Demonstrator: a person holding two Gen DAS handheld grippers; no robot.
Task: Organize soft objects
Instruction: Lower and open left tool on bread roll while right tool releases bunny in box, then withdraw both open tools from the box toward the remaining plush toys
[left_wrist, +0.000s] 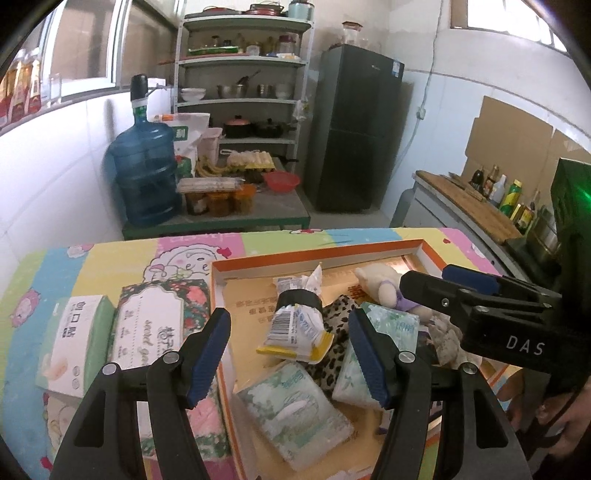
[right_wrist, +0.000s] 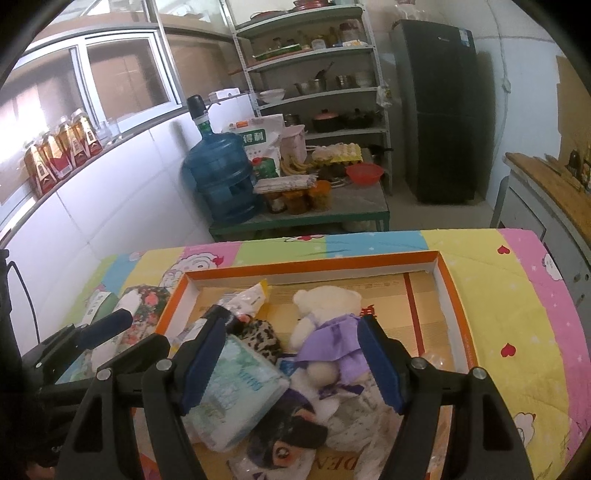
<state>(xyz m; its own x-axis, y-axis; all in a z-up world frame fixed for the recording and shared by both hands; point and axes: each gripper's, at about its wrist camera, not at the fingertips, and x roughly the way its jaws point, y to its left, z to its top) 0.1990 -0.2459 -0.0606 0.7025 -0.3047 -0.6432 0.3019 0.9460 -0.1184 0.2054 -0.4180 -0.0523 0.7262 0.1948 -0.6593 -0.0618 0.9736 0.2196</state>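
Note:
An orange-rimmed cardboard tray (left_wrist: 314, 254) (right_wrist: 314, 264) lies on the cartoon-print cloth and holds the soft things. My left gripper (left_wrist: 290, 354) hovers open above a snack pack bound with a black band (left_wrist: 295, 321) and a green tissue pack (left_wrist: 295, 413), touching neither. A leopard-print cloth (left_wrist: 334, 314) lies between them. My right gripper (right_wrist: 291, 363) (left_wrist: 424, 277) is open over a white plush bear in a purple dress (right_wrist: 325, 325), a tissue pack (right_wrist: 236, 391) and a dark-haired doll (right_wrist: 288, 435). The left gripper (right_wrist: 85, 332) shows at the left of the right wrist view.
Two tissue boxes, one floral (left_wrist: 155, 325) and one green and white (left_wrist: 74, 343), lie on the cloth left of the tray. Behind the table stand a low bench with a blue water jug (left_wrist: 144, 177), a shelf rack (left_wrist: 243, 74) and a dark fridge (left_wrist: 351, 129).

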